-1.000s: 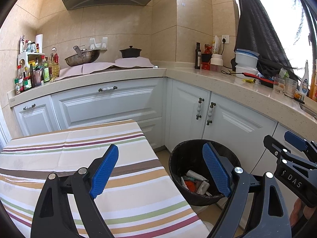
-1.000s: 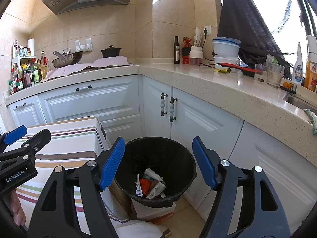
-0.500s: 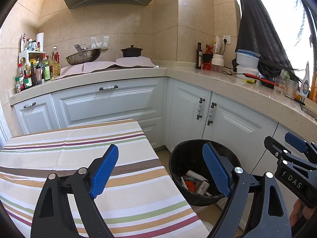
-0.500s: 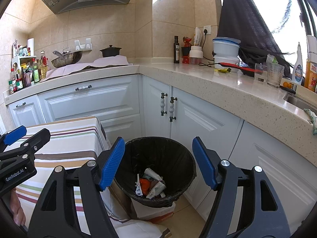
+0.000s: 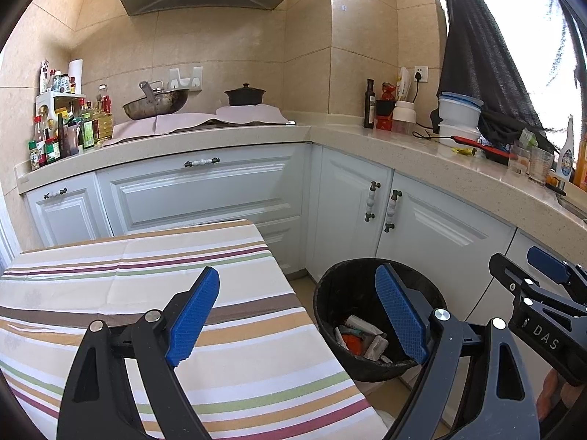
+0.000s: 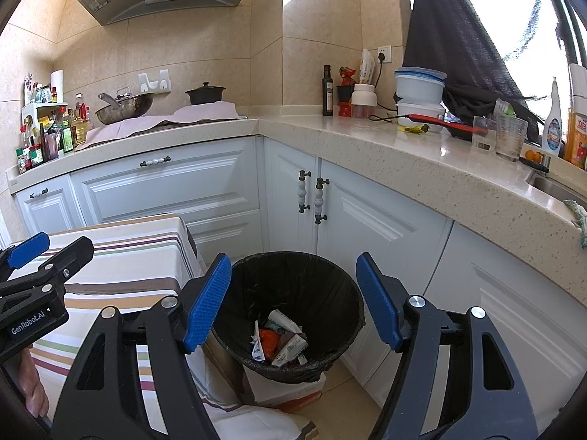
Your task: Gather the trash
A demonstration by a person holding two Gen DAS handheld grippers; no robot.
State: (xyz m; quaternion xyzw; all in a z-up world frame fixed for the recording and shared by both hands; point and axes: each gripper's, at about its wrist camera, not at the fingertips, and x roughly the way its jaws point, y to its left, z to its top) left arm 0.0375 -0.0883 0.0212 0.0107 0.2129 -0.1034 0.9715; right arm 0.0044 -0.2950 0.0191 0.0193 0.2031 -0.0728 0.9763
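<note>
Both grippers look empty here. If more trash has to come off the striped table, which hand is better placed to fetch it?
Probably the left. The left gripper hangs open over the striped table, while the right gripper, also open, points into the trash bin beside it. No trash shows on the visible tabletop, though.

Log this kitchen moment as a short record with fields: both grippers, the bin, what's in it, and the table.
left gripper: open, holding nothing, over the table edge
right gripper: open, holding nothing, above the bin
trash bin: black, bag-lined, on the floor beside the table
bin contents: crumpled wrappers, white and orange, at the bottom
table: striped cloth, no trash visible on it
</note>
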